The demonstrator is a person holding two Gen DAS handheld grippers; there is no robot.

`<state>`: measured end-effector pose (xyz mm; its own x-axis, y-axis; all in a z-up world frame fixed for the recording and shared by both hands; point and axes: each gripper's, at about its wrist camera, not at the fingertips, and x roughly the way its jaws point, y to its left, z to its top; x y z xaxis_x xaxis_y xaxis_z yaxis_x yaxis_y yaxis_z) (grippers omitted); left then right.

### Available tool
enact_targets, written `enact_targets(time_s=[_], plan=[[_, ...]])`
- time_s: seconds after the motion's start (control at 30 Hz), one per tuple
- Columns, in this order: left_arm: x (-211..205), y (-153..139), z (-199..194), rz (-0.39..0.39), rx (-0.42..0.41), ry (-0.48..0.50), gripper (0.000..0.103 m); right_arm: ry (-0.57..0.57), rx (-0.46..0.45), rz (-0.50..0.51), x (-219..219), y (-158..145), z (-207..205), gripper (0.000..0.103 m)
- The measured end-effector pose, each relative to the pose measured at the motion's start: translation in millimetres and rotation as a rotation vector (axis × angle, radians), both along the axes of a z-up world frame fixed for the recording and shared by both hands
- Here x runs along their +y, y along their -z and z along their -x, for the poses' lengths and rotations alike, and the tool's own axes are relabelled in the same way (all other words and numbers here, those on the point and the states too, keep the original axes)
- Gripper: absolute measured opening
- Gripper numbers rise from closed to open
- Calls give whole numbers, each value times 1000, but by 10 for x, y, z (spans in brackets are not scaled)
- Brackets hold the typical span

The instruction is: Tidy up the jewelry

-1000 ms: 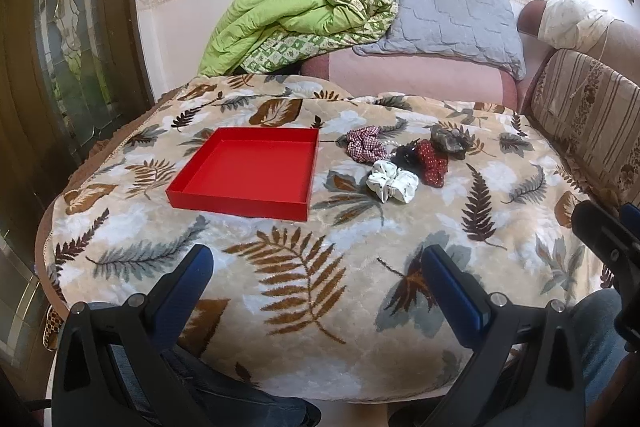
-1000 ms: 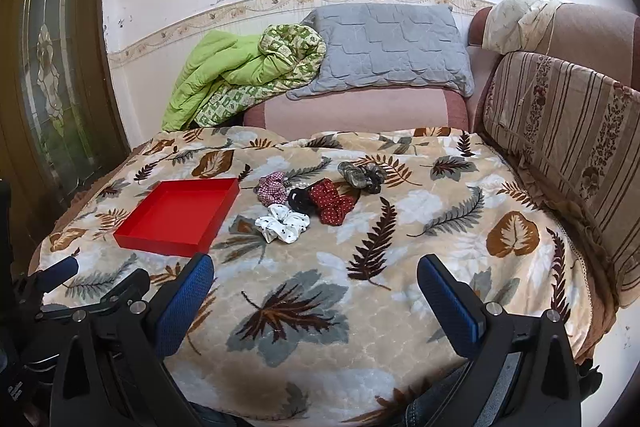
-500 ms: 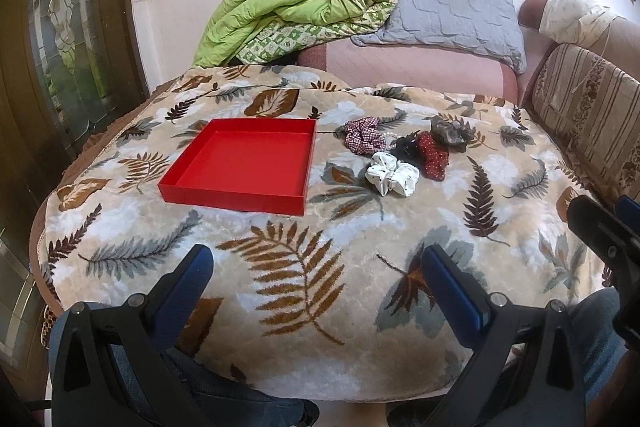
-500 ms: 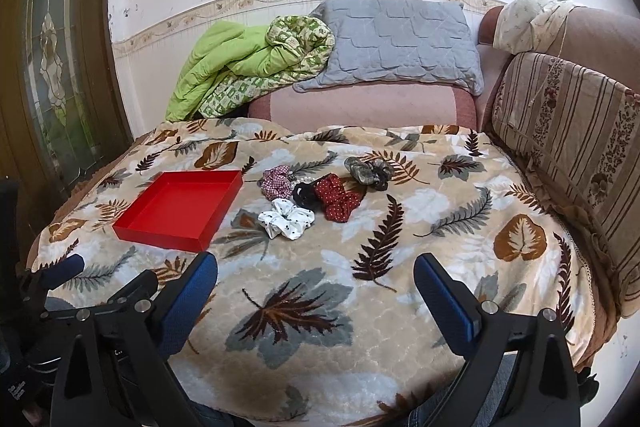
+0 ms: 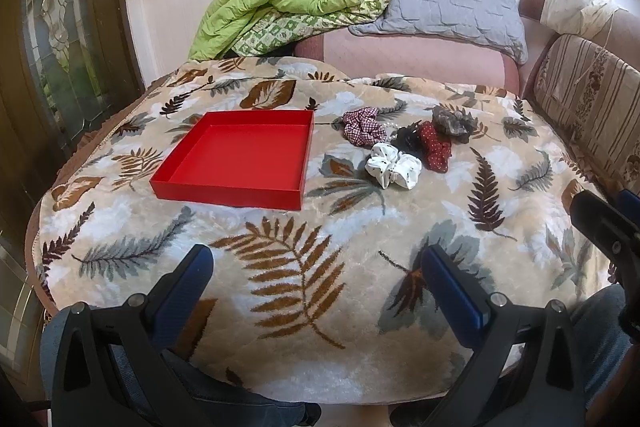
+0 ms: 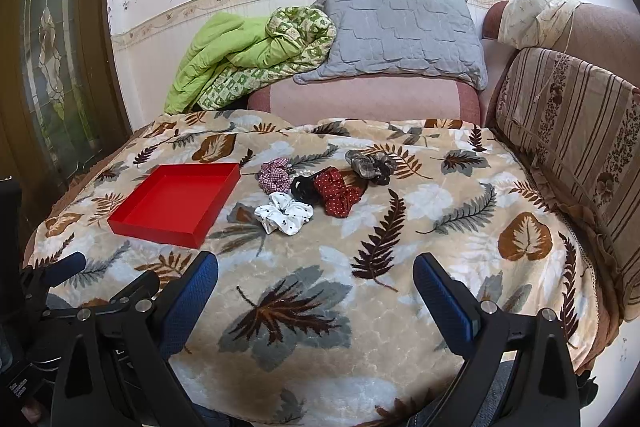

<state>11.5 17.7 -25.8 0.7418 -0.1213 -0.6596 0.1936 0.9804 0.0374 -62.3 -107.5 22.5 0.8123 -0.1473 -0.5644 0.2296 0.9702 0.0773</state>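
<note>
On a leaf-patterned plush blanket, spread over a rounded surface: a shallow square red cardboard tray, empty, toward the left. Just right of the tray, a cluster of fabric scrunchies. Nearest the tray, a red-and-white checked scrunchie; below it, a white scrunchie with black dots; beside these, a black scrunchie, partly tucked under a dark red scrunchie with white dots; farthest right, a mottled grey-brown scrunchie. Something small and pale between the checked and black ones, too small to identify.

At the bottom of the left wrist view, the left hand-held gripper, blue-padded fingers spread wide, holding nothing, low over the near edge of the blanket. Tray ahead and slightly left of it, well apart; scrunchies ahead and to the right, also well apart.

At the bottom of the right wrist view, the right hand-held gripper, fingers likewise spread wide and empty. Scrunchies straight ahead of it, well clear of the fingertips, white dotted one closest; tray ahead to the left. Left hand-held gripper visible at that view's lower left edge.

Behind the blanket, a pink sofa with a crumpled green quilt and a grey quilted pillow.
</note>
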Motion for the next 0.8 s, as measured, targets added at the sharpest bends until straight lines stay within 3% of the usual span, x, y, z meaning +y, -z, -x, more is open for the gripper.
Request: enact_targets(time_s=[0.57,0.8], plan=[[-13,9,-3,-8,-9,0,103,-12,-4,-4,8,16,-21,96],[-101,-22,-52,-18,-20,9,103,-29,-10,-32,-91,-26,-84,87]])
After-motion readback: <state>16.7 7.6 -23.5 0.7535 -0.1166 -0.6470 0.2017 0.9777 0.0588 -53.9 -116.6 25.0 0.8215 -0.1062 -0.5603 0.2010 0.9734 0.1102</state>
